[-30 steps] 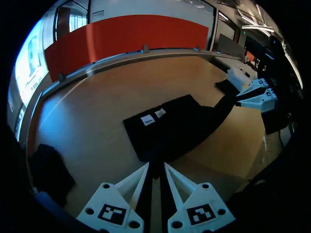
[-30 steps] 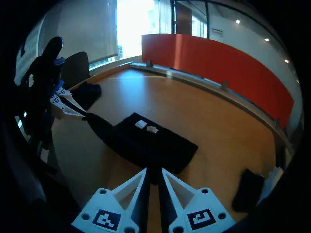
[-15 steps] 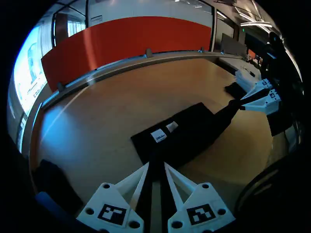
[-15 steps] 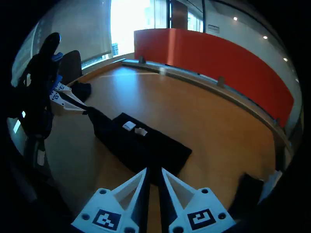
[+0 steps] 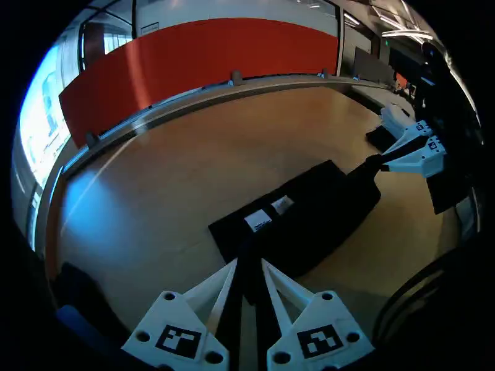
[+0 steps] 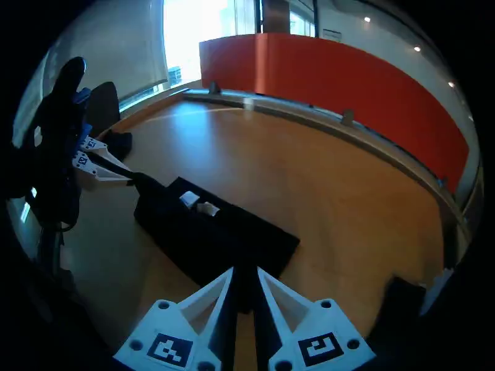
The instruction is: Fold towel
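The black towel (image 5: pixel 309 210) lies flat on the wooden table (image 5: pixel 173 167), directly in front of both tongs, with two small white tags (image 5: pixel 258 219) on its upper face. Its long axis goes from left to right in the scene, that is, from one gripper to the other. The left gripper (image 5: pixel 249 263) has its fingers narrow, with dark cloth pinched between them at the near left corner. The right gripper (image 6: pixel 245 270) is also narrow and pinches the near right corner in the same way. In the left gripper view the right corner looks a little lifted from the table where the other gripper holds it. Both hands are equally near to the towel, one at each end of the near edge, and the body of the cloth spreads away from them toward the far side. I judge that the coming move depends on this. The near edge must travel away from the person, across the short axis, and both tongs must go together, so that the edge stays straight.
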Demonstrator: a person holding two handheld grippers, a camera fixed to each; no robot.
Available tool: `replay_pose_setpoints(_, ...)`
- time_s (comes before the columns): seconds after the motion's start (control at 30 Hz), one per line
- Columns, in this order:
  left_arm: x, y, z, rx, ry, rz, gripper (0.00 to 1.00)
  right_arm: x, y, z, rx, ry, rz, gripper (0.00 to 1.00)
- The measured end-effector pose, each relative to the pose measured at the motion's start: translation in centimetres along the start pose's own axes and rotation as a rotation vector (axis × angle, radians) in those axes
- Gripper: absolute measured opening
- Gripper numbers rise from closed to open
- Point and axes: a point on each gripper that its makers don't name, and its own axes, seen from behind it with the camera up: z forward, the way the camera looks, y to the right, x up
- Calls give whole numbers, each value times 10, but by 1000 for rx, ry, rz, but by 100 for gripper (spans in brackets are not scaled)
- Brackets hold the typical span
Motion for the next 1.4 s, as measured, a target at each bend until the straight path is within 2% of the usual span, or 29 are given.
replay_pose_setpoints(0.27, -4, -7, 25, 22, -11, 20, 14, -6, 10, 19, -8, -22, 3, 13)
replay_pose_setpoints(0.47, -2, -16, 46, 45, -4, 26, 23, -7, 22, 37, -28, -31, 22, 15)
replay_pose_setpoints(0.67, 0, -24, 60, 64, -9, 23, 28, -5, 31, 49, -50, -34, 53, 20)
replay_pose_setpoints(0.87, 1, -31, 67, 90, -7, 45, 38, -7, 40, 56, -82, -44, 67, 36)
replay_pose_setpoints(0.93, 2, -34, 68, 104, -7, 53, 45, -8, 45, 58, -96, -47, 70, 45)
replay_pose_setpoints(1.07, 0, -40, 69, 127, -14, 58, 65, -9, 52, 61, -115, -49, 69, 59)
replay_pose_setpoints(1.13, -1, -41, 69, 127, -21, 50, 68, -8, 55, 61, -124, -47, 64, 67)
replay_pose_setpoints(1.2, -2, -42, 68, 127, -21, 41, 84, -8, 56, 60, -130, -44, 58, 70)
replay_pose_setpoints(1.27, 0, -44, 65, 128, -15, 31, 95, -7, 57, 59, -134, -39, 52, 83)
replay_pose_setpoints(1.33, 0, -44, 62, 129, -9, 21, 95, -7, 57, 58, -133, -35, 50, 100)
replay_pose_setpoints(1.4, 0, -44, 60, 129, -6, 13, 95, -7, 57, 57, -131, -31, 50, 100)
